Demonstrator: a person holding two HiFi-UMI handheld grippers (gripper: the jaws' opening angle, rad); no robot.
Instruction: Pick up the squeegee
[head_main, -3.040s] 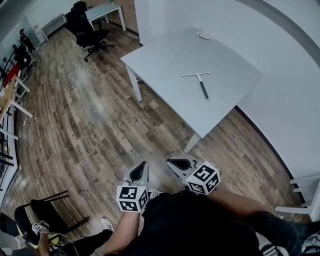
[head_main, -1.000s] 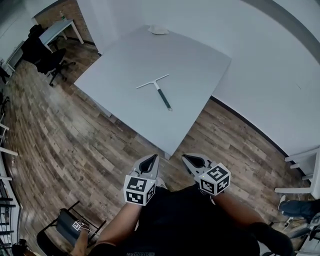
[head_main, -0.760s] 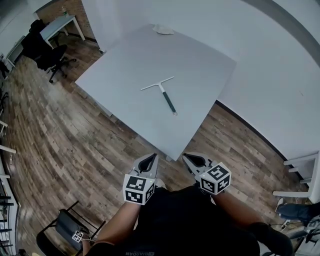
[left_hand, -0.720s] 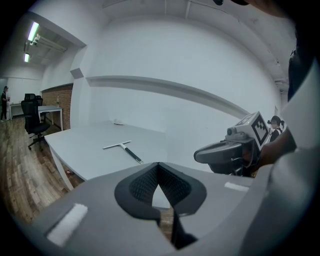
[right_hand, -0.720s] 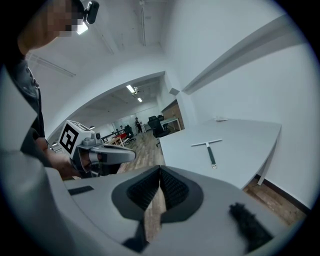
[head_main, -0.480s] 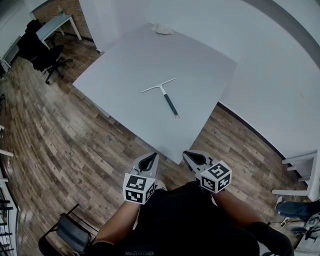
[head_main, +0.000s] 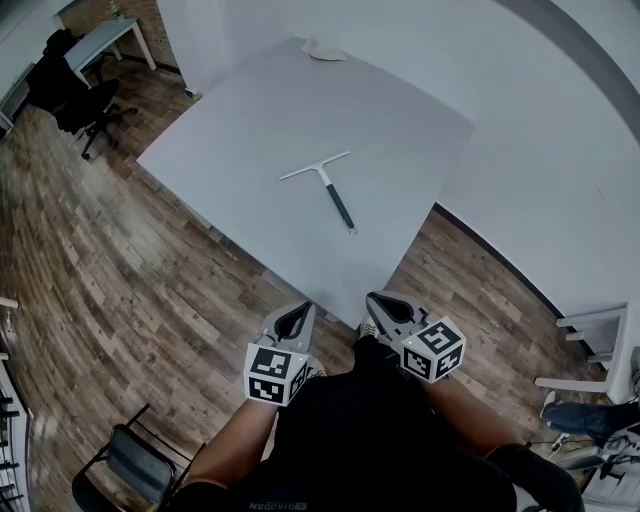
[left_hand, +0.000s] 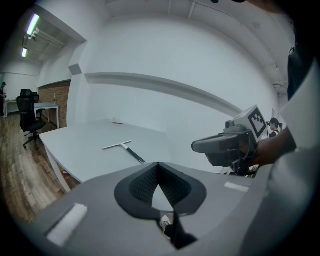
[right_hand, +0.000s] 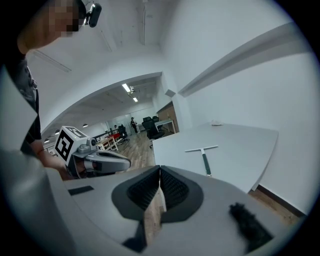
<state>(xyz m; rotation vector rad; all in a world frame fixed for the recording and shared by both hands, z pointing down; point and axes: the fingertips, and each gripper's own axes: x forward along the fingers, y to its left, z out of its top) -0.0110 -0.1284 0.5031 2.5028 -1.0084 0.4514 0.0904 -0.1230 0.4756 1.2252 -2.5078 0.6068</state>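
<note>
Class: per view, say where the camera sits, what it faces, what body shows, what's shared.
Head view: on head, steeply down at table, squeegee; left gripper, right gripper, forearms show.
Left gripper view: rides it, along its shut jaws toward table; right gripper shows.
Right gripper view: likewise; left gripper shows.
Shared: all show the squeegee.

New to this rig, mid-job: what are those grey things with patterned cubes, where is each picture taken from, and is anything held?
No robot here: a person holds a two-jaw gripper in each hand, the left gripper and the right gripper; the patterned cubes are part of them. The top-down picture comes from a camera on the person's head; the other two from cameras riding on each gripper, looking along its jaws. On the grey table lies a squeegee, untouched, plus a small pale thing at the far edge. Both grippers' jaws are together and hold nothing.
</note>
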